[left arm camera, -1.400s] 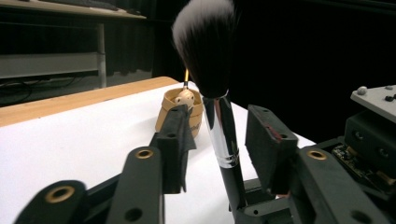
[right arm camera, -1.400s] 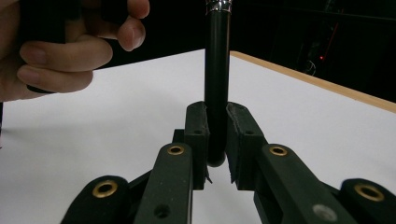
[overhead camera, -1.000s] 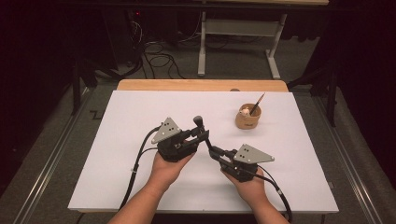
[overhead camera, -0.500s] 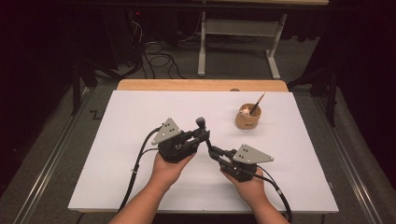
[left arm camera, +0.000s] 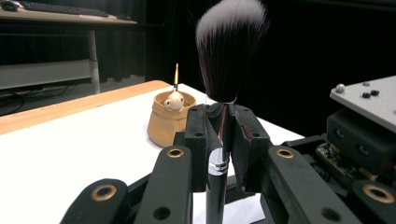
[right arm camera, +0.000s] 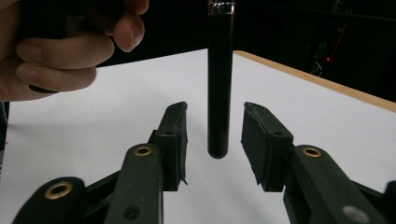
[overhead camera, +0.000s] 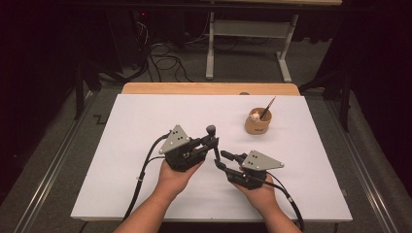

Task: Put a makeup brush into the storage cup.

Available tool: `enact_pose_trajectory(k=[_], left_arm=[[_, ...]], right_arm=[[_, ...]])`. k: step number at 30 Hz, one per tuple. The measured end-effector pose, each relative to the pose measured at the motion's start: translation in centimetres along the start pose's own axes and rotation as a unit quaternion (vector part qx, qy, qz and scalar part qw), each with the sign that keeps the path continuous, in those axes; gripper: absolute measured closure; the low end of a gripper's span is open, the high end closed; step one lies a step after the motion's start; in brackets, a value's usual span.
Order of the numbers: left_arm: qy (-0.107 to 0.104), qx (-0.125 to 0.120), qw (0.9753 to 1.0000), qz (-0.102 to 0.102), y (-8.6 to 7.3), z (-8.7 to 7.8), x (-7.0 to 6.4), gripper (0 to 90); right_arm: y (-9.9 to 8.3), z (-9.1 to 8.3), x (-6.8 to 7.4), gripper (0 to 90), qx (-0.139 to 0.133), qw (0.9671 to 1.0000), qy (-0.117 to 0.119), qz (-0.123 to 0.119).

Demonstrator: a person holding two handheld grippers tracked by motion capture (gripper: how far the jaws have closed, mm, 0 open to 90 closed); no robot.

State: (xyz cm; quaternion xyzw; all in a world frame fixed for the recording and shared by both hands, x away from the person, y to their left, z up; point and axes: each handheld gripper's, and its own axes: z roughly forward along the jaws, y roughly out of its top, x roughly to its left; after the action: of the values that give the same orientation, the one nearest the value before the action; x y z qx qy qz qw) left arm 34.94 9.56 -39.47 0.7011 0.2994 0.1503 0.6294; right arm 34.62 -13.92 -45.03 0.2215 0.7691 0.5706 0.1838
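Closest to the person, the right tongs stand open, their two pads on either side of the black handle end of the makeup brush with a clear gap on each side and no contact yet. Compared with a second ago, the high view shows the two tools barely shifted: the right tongs sit just below and beside the left ones, much where they were, so the change is a fine lining-up rather than a travel. Just beyond, the left tongs are clamped on the brush at its silver ferrule, holding it upright above the white surface, bristles up. That reads as a handover about to happen: the handle is bracketed, and closing the right pads would take it. Farther off, near the far right of the surface, the wooden cup with a slim stick in it stands untouched, likely where the brush belongs.
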Motion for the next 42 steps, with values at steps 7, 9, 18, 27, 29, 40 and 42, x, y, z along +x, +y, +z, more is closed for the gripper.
enact_pose_trajectory(k=[7, 9, 18, 27, 29, 40, 42], left_arm=[[0.002, 0.016, 0.9997, 0.017, -0.5, 0.3, -0.4, 77.9], [0.002, 0.020, 0.9996, 0.021, -0.7, 0.5, -0.6, 77.8], [-0.002, 0.034, 0.9990, 0.031, -1.2, 1.1, -1.1, 77.9], [-0.008, 0.038, 0.9988, 0.029, -1.4, 1.4, -1.2, 77.8], [-0.009, 0.039, 0.9987, 0.030, -1.4, 1.4, -1.3, 77.8], [-0.012, 0.039, 0.9988, 0.029, -1.5, 1.4, -1.4, 77.8], [-0.012, 0.038, 0.9988, 0.030, -1.5, 1.4, -1.4, 77.7]], right_arm=[[0.2, -0.2, -0.1, 54.1, -0.003, 1.0000, -0.002, 0.009], [0.3, -0.4, 0.0, 52.4, -0.005, 0.9998, -0.004, 0.017], [0.9, -0.4, 0.4, 56.5, -0.011, 0.9997, -0.019, 0.010], [1.0, -0.3, 0.3, 69.2, -0.009, 0.9999, -0.011, 0.010], [1.0, -0.2, 0.3, 71.0, -0.010, 0.9997, -0.011, 0.019], [1.0, -0.1, 0.2, 80.3, -0.003, 0.9996, -0.009, 0.025], [1.0, -0.1, 0.2, 80.5, -0.005, 0.9996, -0.006, 0.028]])
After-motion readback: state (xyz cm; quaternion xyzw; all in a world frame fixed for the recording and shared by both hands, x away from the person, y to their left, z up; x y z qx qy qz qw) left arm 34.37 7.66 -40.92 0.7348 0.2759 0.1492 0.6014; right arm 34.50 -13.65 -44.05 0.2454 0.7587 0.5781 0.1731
